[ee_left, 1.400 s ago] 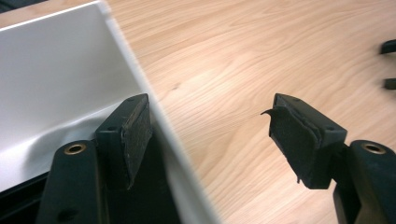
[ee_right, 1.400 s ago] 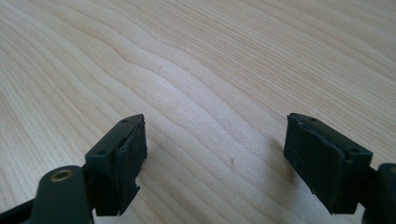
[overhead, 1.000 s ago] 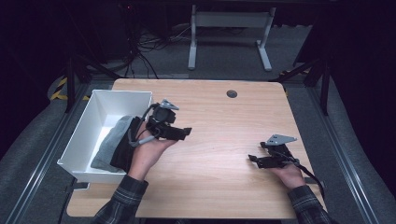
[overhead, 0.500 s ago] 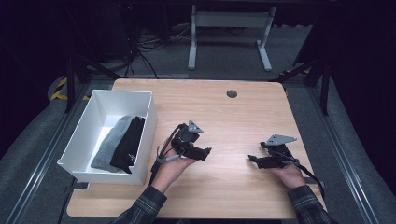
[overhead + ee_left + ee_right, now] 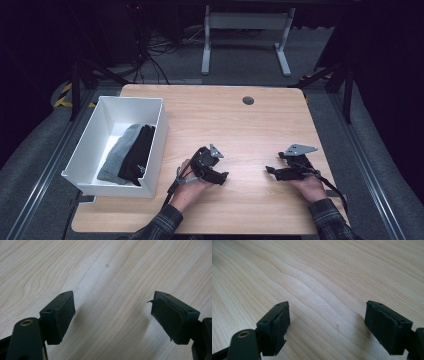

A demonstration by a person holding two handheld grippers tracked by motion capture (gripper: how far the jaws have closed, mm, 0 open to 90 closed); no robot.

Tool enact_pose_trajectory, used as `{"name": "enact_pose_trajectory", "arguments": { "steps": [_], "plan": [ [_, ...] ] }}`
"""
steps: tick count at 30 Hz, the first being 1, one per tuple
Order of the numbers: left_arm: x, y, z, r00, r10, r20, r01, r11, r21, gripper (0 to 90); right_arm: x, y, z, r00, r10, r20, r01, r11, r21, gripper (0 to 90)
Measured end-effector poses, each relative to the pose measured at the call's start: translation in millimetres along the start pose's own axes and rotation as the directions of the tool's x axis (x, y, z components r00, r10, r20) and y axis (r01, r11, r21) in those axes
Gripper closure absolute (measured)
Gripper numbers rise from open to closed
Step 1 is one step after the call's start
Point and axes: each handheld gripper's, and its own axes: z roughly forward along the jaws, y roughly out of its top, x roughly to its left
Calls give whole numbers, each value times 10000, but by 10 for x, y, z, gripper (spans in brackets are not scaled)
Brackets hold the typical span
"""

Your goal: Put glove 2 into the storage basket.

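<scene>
1. Left gripper (image 5: 221, 178) is sitting low over the bare worktop (image 5: 240, 125), just right of the white bin (image 5: 155, 150). Jaws are standing wide w/ nothing btwn them, and they've just been opening a bit more. In the left gripper view it's just wood grain showing btwn the black pads (image 5: 65, 315).
2. Right gripper (image 5: 270, 171) is resting over the worktop's right side, well apart from the left one, pointing toward it. Jaws are gaping wide too, holding nothing; the right gripper view is showing pale wood btwn its pads (image 5: 283, 322).
3. The clothes are lying inside the bin, along its right wall, toward the near end. There's a grey folded piece (image 5: 116, 156) on the left and a black piece (image 5: 138, 155) on the right, touching side by side, black one maybe overlapping the grey a little. Both are looking soft, rumpled, longish, running front to back. Can't tell what kind of garment they are tbh.
4. Bin itself is plain white, rectangular, tall-walled, sitting at the worktop's left edge and hanging over it a bit.
5. Neither gripper is touching the bin or the clothes rn.
</scene>
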Motion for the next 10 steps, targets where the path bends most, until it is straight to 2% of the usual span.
{"name": "enact_pose_trajectory", "arguments": {
  "steps": [10],
  "plan": [
    [-18,-21,29,9999,149,-40,-149,9999,60,185,0,0,-1,10000,-16,-19,16,10000,0,210]
  ]
}}
